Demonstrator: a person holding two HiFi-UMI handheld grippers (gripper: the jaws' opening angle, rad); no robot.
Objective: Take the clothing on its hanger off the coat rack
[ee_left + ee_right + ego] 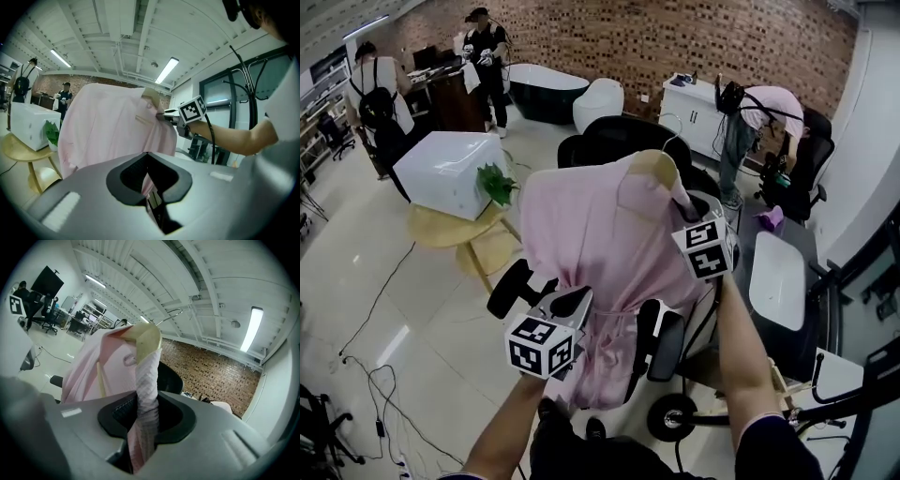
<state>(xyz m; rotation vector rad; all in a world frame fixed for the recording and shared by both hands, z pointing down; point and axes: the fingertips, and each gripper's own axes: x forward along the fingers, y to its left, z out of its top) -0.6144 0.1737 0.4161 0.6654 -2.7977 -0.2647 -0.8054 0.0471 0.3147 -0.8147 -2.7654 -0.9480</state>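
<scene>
The garment (600,234), likely light, soft and limp, hung in mid-air, near. The right gripper (146,425) was clamped on its shoulder over the stiff hanger (146,338), probably the surest hold. The left gripper (151,185) pinched the lower cloth, which could slip.

A white box (441,169) sits on a round wooden table (441,231). A green plant (495,183) lies just right of the box. A dark bathtub (546,92) stands well behind it.

Two tongs, left (577,300) and right (682,208); one pink garment (600,244), one hanger (649,164), three people (485,52).
</scene>
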